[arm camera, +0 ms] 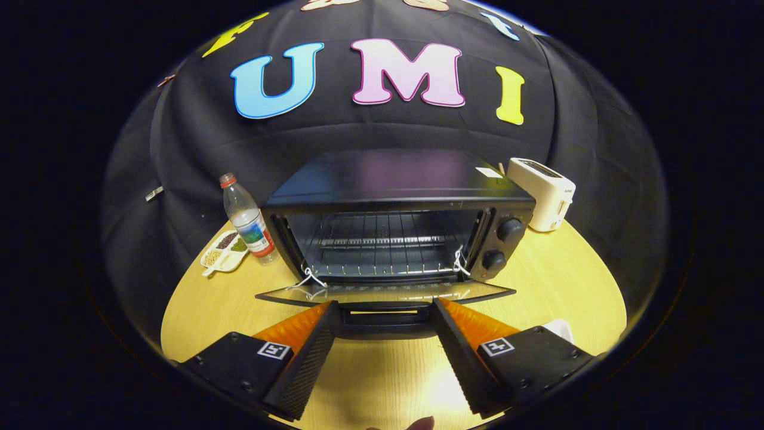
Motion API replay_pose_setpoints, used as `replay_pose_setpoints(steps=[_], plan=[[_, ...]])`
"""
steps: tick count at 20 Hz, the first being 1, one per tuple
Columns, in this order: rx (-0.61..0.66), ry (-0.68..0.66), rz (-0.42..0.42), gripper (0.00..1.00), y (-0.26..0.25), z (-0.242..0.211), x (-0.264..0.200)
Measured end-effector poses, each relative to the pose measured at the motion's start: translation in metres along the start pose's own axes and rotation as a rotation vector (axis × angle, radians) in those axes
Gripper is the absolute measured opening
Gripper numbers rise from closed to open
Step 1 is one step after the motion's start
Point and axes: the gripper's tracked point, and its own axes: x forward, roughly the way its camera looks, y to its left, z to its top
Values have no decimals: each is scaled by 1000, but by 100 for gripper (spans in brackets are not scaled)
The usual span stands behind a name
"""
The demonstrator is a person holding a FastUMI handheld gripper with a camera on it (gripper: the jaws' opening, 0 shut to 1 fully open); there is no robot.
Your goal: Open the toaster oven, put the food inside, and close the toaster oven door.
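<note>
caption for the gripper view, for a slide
Open gripper flanks the handle of the toaster oven's lowered door; wire rack bare.

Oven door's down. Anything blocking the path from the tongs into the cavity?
Nothing visible. The tongs are open, tips at the handle of the lowered door. Beyond it the toaster oven cavity holds only its wire rack. The bottle stands off to the side.

No legible text is found: the label on the water bottle [249, 222], the sticker on the toaster oven [399, 222] and the mark on the white toaster [546, 194] are too small to be read.
</note>
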Motion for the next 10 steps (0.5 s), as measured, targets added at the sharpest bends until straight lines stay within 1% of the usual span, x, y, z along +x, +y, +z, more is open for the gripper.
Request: replay_pose_setpoints(steps=[4,7,10], plan=[[-50,88,11,99,-2,-40,-2],[-18,159,29,99,-4,-69,-9],[9,177,33,99,-13,-77,-14]])
